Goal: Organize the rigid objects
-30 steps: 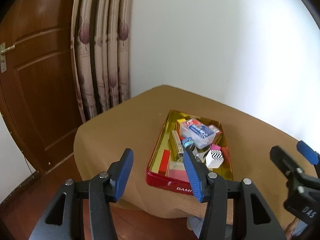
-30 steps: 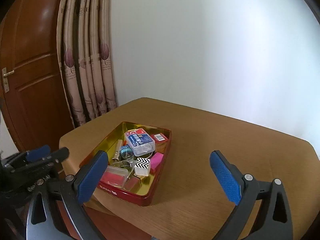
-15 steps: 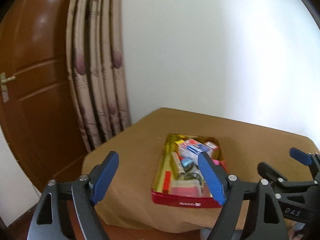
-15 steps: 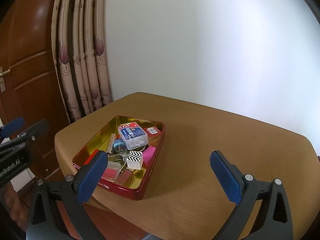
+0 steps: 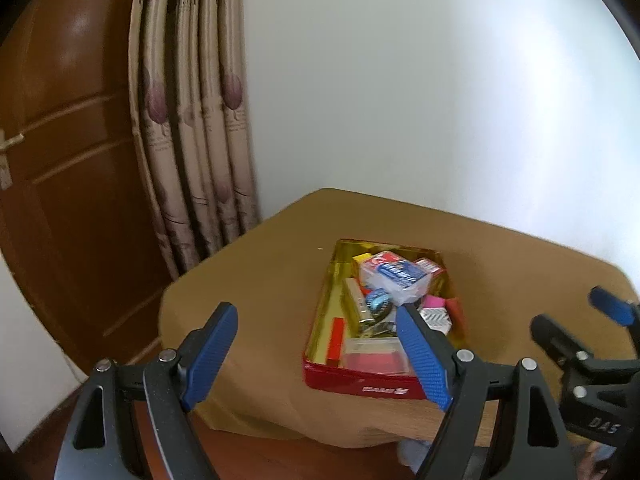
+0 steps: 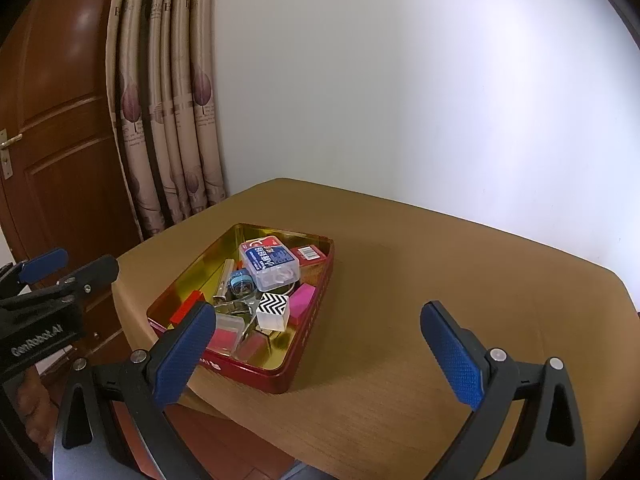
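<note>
The red tin [image 6: 304, 344] sits on the counter [image 6: 440, 280] near its 9 o'clock edge, full of small things (a clear box [image 6: 269, 266] lies on top). Both the left gripper [image 5: 320, 354] and the right gripper [image 6: 320, 356] are wide open and hold nothing, before the counter.

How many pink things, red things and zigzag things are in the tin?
Pink: 1, the pink block
Red: 2, the red bar and the red box
Zigzag: 1, the black-and-white cube
Total: 4, counting only what shows clearly in the red tin; other pieces are too jumbled to sort.
</note>
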`<state>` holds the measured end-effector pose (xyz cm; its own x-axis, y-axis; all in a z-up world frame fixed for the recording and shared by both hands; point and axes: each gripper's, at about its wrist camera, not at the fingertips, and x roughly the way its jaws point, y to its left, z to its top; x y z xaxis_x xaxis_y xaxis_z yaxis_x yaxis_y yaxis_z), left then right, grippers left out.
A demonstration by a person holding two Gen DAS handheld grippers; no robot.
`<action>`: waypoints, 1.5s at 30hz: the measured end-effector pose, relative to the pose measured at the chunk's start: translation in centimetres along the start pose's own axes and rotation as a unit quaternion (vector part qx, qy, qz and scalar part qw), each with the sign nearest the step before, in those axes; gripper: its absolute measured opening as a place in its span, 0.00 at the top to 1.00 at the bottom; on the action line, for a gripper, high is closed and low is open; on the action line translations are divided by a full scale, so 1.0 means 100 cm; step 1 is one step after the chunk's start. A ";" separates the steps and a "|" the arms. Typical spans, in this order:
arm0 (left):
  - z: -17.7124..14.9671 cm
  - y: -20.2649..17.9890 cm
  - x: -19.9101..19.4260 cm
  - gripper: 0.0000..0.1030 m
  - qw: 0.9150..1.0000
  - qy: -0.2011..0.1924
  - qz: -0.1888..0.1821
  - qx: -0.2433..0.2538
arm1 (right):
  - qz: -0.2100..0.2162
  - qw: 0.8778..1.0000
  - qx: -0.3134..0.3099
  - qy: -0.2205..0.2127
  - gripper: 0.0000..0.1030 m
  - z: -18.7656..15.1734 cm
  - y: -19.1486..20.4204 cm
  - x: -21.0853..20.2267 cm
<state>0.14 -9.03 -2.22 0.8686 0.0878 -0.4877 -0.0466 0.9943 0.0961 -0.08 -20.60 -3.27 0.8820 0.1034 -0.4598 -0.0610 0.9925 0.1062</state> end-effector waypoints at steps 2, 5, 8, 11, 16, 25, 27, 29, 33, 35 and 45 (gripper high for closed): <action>-0.002 -0.004 0.000 0.19 1.000 -0.003 0.019 0.011 | 0.002 1.000 0.000 0.000 0.02 0.000 0.000 0.000; -0.004 -0.006 0.003 0.19 1.000 0.003 0.022 0.013 | 0.004 1.000 -0.003 0.004 0.02 -0.003 0.001 0.002; -0.005 -0.005 0.007 0.19 1.000 0.011 0.018 0.011 | 0.007 1.000 -0.007 0.006 0.02 -0.005 0.002 0.002; -0.007 -0.006 0.010 0.19 1.000 0.017 0.017 0.012 | 0.007 1.000 -0.011 0.007 0.02 -0.006 0.004 0.003; -0.010 -0.010 0.017 0.19 0.999 0.034 0.007 0.017 | 0.008 1.000 -0.010 0.011 0.02 -0.009 0.004 0.004; -0.014 -0.017 0.027 0.19 0.998 0.055 0.001 0.032 | 0.006 1.000 -0.009 0.014 0.02 -0.010 0.003 0.005; -0.015 -0.017 0.027 0.19 0.998 0.056 0.000 0.031 | 0.005 1.000 -0.009 0.013 0.02 -0.010 0.003 0.005; -0.015 -0.017 0.028 0.19 0.998 0.057 -0.001 0.031 | 0.005 1.000 -0.009 0.013 0.02 -0.011 0.002 0.005; -0.015 -0.018 0.030 0.19 0.998 0.062 -0.009 0.031 | 0.005 1.000 -0.010 0.014 0.02 -0.012 0.002 0.005; -0.016 -0.018 0.030 0.19 0.997 0.064 -0.015 0.030 | 0.004 1.000 -0.010 0.013 0.02 -0.012 0.002 0.005; -0.018 -0.020 0.037 0.19 0.995 0.085 -0.031 0.037 | 0.005 1.000 -0.010 0.014 0.01 -0.012 0.001 0.005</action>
<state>2.58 -10.60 -5.81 0.7723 0.0420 -0.6339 0.0467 0.9914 0.1226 -0.25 -20.39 -4.58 0.8680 0.1155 -0.4829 -0.0801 0.9924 0.0933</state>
